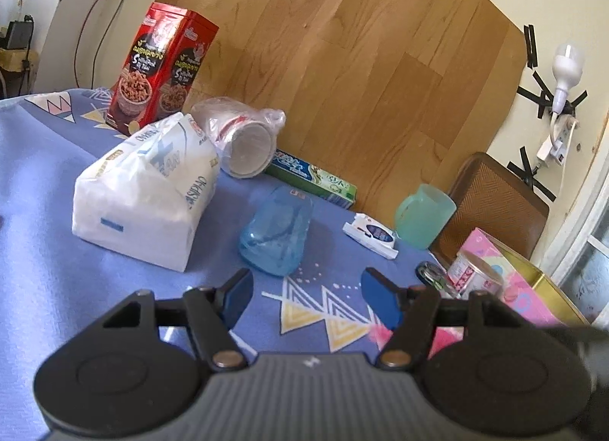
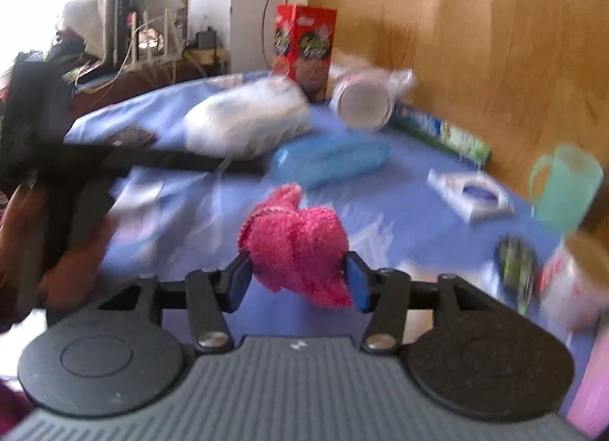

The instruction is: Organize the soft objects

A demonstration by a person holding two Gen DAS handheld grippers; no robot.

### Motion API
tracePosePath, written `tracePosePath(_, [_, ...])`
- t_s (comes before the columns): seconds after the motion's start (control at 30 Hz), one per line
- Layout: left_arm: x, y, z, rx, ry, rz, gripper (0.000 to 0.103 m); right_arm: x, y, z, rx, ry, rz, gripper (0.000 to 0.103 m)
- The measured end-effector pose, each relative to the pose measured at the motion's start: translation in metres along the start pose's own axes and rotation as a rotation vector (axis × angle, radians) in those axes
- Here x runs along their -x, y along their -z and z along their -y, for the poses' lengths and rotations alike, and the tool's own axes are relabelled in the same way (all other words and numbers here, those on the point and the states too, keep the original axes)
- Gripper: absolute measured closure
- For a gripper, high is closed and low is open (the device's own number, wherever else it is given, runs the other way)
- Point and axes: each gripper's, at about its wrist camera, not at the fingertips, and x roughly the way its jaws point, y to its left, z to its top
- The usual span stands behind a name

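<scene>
Right wrist view shows your right gripper (image 2: 298, 279) closed partway on a fluffy pink cloth (image 2: 295, 247), both pads pressing its sides, the bundle bulging up between them and a corner hanging below, all of it above the near middle of the blue tablecloth (image 2: 399, 212). The picture is smeared, so slow down and keep the squeeze even; a soft bundle like this probably slips out if you loosen the jaws mid-swing. Carry it low and let go only once it rests where you want it; the pink box (image 1: 506, 281) at the near right, seen from the left wrist, looks like a likely spot, though that is a guess. Your left gripper (image 1: 306, 298) hangs about half open and holds nothing, over the patterned near edge of the cloth. Farther back lie a white tissue pack (image 1: 144, 193) on the left, a clear blue case (image 1: 276, 235) in the middle, a toothpaste box (image 1: 316, 178) along the wooden panel (image 1: 361, 60), a green cup (image 1: 424, 214) on the right and a red box (image 1: 160, 68) standing at the far left.
</scene>
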Motion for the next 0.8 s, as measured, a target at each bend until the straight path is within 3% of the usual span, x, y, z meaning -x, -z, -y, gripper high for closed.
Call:
tracePosePath(0.07, [-0.002,-0.001,0.000,0.000,0.016,-0.018,0.039,0.001,0.013,-0.006,-0.003,0.030,0.004,0.034])
tracePosePath(0.23, [0.013,0.003,0.007,0.046,0.111,-0.084,0.037,0.007,0.024,0.003,-0.108,0.014,0.020,0.032])
tracePosePath(0.4, [0.024,0.016,0.049,-0.055,0.108,-0.136,0.032,0.001,0.022,0.002,-0.106,-0.029,0.033,0.031])
tracePosePath(0.5, [0.002,0.029,0.054,-0.019,0.132,-0.227,0.049,-0.014,0.017,0.003,-0.122,-0.054,0.045,0.032])
tracePosePath(0.6, [0.000,0.027,0.075,-0.054,0.102,-0.218,0.050,-0.009,0.015,0.005,-0.148,-0.039,0.080,0.044])
tracePosePath(0.7, [0.001,0.016,0.112,-0.135,0.164,-0.203,0.050,0.024,0.025,0.017,-0.163,0.030,0.177,0.044])
tracePosePath(0.8, [-0.013,0.008,0.163,-0.217,0.262,-0.200,0.050,0.066,0.039,0.038,-0.190,0.162,0.266,0.044])
